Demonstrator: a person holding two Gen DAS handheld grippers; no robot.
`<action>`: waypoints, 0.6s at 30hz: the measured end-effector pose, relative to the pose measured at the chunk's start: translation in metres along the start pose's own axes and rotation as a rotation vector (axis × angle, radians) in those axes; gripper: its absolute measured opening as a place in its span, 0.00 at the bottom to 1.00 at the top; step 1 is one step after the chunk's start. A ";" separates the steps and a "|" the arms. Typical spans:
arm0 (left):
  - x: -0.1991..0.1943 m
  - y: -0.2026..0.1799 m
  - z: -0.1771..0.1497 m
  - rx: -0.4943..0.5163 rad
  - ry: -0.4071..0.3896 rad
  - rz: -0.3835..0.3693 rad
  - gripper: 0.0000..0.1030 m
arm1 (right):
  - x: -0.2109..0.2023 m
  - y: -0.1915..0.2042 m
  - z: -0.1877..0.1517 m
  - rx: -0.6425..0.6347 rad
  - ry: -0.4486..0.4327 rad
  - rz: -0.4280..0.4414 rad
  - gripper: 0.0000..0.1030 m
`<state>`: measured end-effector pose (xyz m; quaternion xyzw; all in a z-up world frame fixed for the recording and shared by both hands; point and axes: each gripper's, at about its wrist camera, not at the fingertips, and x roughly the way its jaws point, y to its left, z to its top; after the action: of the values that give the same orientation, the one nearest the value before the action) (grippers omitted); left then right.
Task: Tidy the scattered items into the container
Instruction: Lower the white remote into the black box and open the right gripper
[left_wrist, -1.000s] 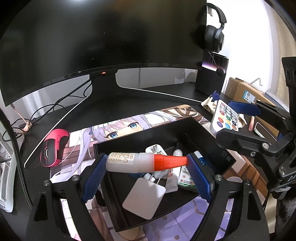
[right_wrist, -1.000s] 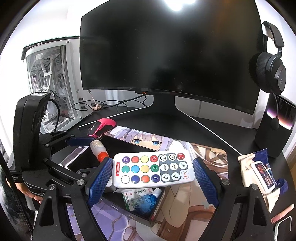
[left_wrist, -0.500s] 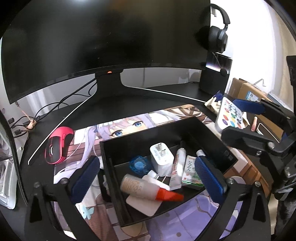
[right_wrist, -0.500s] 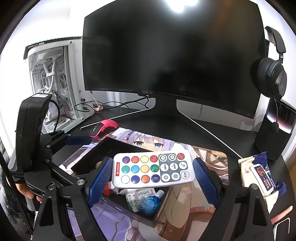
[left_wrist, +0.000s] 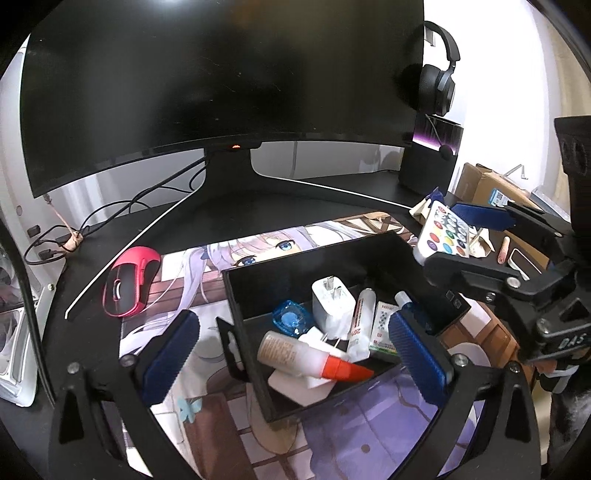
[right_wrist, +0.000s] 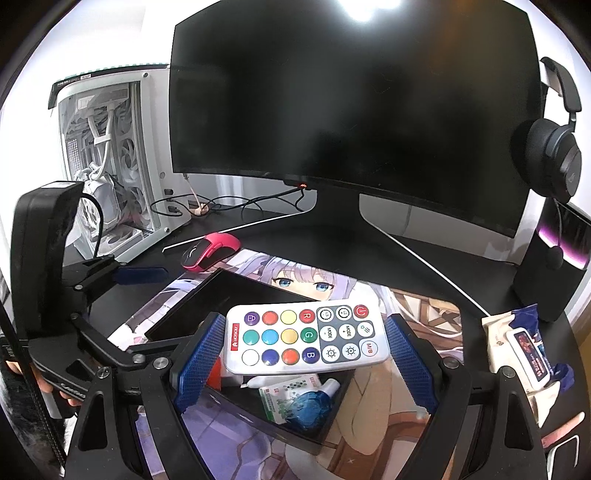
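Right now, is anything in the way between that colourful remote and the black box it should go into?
Nothing visible blocks it. The remote is held in the right tool just above the open box, whose top has no lid. The glue bottle and charger already lie inside.

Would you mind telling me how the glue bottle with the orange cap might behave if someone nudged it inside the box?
The glue bottle is round and lies on its side, so it would probably roll. It rests across a white plug, so it may tip off. It looks like smooth plastic, likely slippery.
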<state>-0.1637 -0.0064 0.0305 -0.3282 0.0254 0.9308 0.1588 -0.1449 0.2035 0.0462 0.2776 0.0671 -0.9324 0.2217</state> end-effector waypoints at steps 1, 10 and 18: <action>-0.002 0.001 -0.001 0.000 -0.002 0.000 1.00 | 0.002 0.002 0.000 -0.003 0.004 0.001 0.86; -0.012 0.011 -0.017 -0.005 -0.002 0.010 1.00 | 0.022 0.012 -0.001 -0.017 0.049 0.006 0.86; -0.016 0.026 -0.025 -0.042 -0.002 0.000 1.00 | 0.038 0.020 -0.004 -0.028 0.095 -0.012 0.86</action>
<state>-0.1453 -0.0389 0.0194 -0.3306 0.0056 0.9314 0.1521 -0.1621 0.1721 0.0217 0.3180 0.0921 -0.9185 0.2164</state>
